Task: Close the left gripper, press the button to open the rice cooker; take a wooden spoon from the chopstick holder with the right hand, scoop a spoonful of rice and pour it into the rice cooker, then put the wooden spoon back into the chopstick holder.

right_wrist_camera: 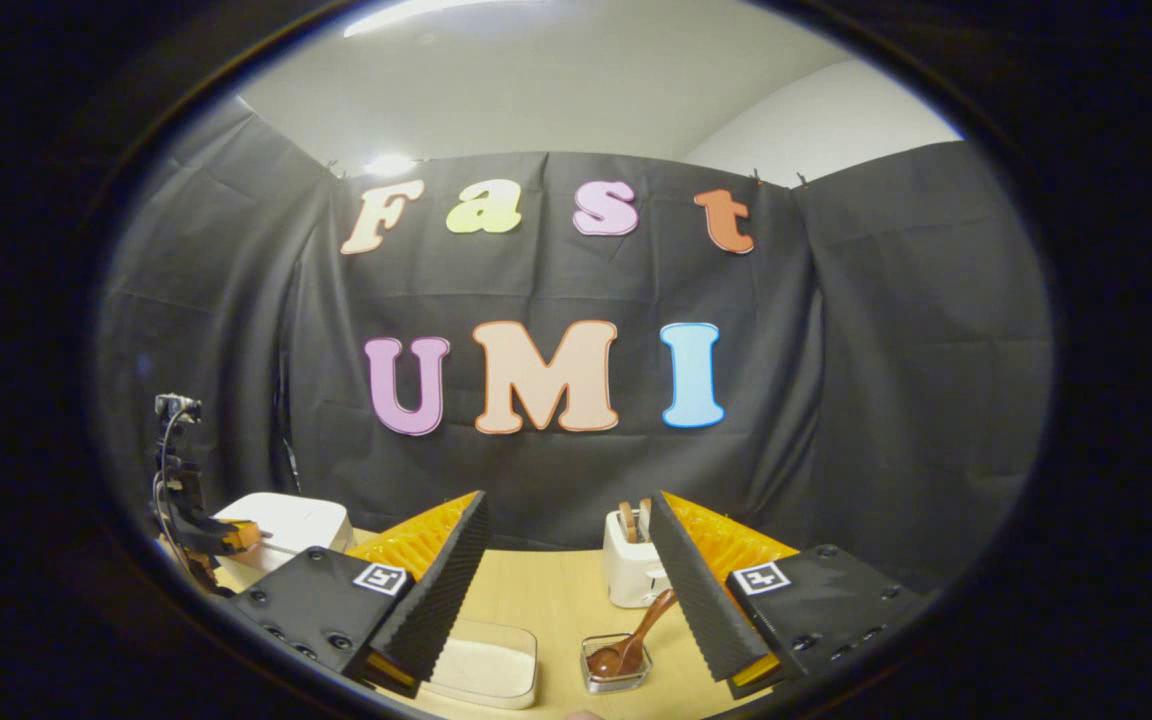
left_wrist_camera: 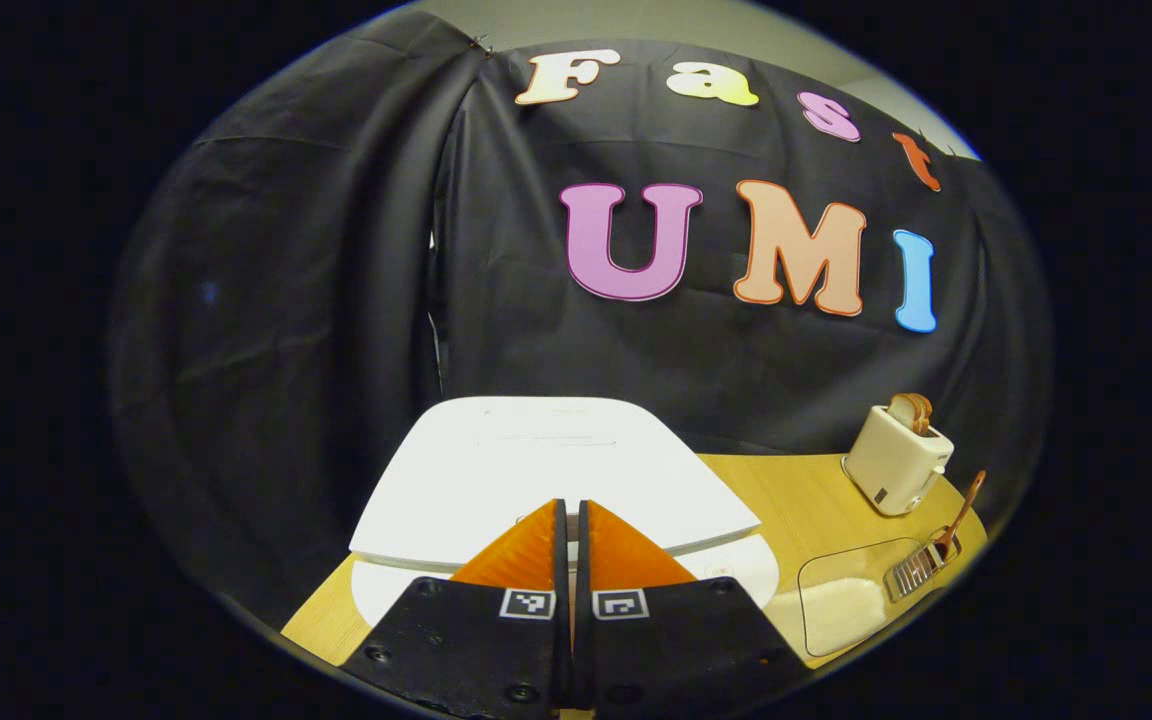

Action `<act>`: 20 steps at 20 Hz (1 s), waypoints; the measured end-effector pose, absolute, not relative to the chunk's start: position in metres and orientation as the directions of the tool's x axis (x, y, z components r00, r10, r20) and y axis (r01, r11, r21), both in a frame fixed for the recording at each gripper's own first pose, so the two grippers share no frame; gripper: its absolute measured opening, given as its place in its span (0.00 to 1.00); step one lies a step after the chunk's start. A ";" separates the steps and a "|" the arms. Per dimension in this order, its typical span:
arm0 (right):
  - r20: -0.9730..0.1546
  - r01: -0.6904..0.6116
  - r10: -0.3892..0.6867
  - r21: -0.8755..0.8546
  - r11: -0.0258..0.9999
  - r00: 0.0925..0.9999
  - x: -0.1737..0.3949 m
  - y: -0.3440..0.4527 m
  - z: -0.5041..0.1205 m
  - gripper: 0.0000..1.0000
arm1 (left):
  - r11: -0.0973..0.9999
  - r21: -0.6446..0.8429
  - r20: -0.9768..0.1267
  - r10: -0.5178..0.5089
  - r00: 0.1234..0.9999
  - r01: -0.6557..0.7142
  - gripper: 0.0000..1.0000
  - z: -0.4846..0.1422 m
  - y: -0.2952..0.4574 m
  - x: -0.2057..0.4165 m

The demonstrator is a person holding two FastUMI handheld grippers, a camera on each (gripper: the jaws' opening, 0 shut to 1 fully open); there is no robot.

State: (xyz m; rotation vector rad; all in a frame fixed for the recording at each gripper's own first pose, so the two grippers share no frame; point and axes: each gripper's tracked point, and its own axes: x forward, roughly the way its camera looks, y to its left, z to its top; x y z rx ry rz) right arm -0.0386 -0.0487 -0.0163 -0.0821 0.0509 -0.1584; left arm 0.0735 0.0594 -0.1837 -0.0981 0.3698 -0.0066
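White rice cooker (left_wrist_camera: pixel 546 470) sits just ahead of the left tool (left_wrist_camera: pixel 571 515), pinched closed to poke its button, while the right tool (right_wrist_camera: pixel 568 545) gapes wide above the wooden spoon (right_wrist_camera: pixel 636 640).

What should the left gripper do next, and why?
Probably push down and forward onto the cooker's button. The left gripper is already shut and sits just over the white cooker, whose lid is still down. I can't spot the button itself.
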 end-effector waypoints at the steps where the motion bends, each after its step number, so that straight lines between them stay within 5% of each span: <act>1: -0.044 0.158 -0.162 -0.085 0.984 0.986 -0.039 -0.051 -0.015 1.00 | 0.995 -0.095 -0.343 -0.021 0.939 -0.013 0.00 -0.177 0.059 0.077; 6: -0.038 0.160 -0.163 -0.069 0.985 0.986 -0.039 -0.060 -0.015 1.00 | 0.995 -0.095 -0.286 -0.012 0.958 -0.016 0.00 -0.147 0.058 0.083; 8: -0.038 0.156 -0.159 -0.063 0.986 0.987 -0.038 -0.063 -0.015 1.00 | 0.997 -0.077 -0.272 -0.023 0.962 0.002 0.15 -0.139 0.051 0.081; 13: -0.047 0.143 -0.145 -0.040 0.989 0.988 -0.033 -0.068 -0.020 1.00 | 0.999 -0.054 -0.250 -0.006 0.968 -0.008 0.77 -0.124 0.047 0.076; 20: -0.072 0.134 -0.136 -0.036 0.990 0.988 -0.018 -0.083 -0.035 1.00 | 0.997 -0.060 -0.188 0.043 0.981 -0.056 0.94 -0.097 0.057 0.054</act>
